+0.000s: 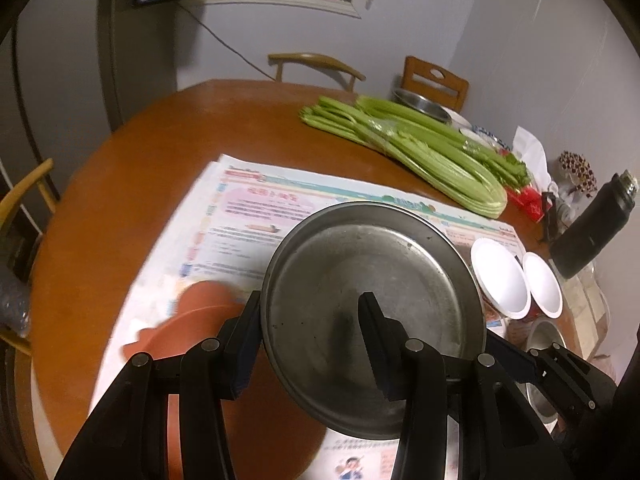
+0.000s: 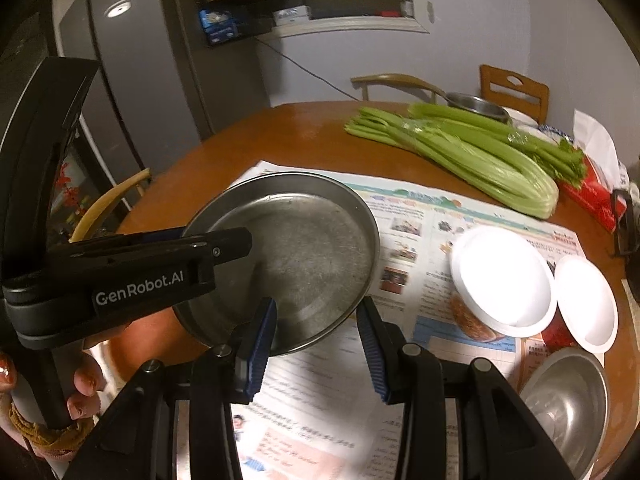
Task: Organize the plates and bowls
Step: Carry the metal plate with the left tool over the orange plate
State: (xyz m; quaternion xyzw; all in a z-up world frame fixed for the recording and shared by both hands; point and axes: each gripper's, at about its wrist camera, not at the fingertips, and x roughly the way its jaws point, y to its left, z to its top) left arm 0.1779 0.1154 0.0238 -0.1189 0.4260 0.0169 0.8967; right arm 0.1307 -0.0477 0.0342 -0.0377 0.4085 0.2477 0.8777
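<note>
The steel plate (image 1: 372, 312) hung tilted above the newspaper (image 1: 248, 216), lifted clear of the round wooden table (image 1: 132, 184), with its near rim pinched by the left gripper (image 1: 312, 320). One finger (image 1: 370, 320) lay inside the dish and the other ran down the outside of the wall, so the jaws were narrowed to the thickness of the rim: an edge hold that suits a shallow, flat thing. In the right wrist view the same tool reached in from the left across the plate, carried by the person's hand (image 2: 86, 380).

The right gripper (image 2: 316, 340) stood partly open just under the plate's lower edge. Its blue pads seemed to hold nothing, though the rim passed close to the left pad and the blur leaves contact uncertain.

Beside the plate stood two white-lidded cups (image 2: 502, 280) and a steel bowl (image 2: 568, 404), the bowl nearest the right hand. An orange-brown dish (image 1: 192, 320) lay under the left fingers, probably the stacking place. Farther off lay celery (image 1: 404, 148) and another steel basin (image 1: 420, 104).
</note>
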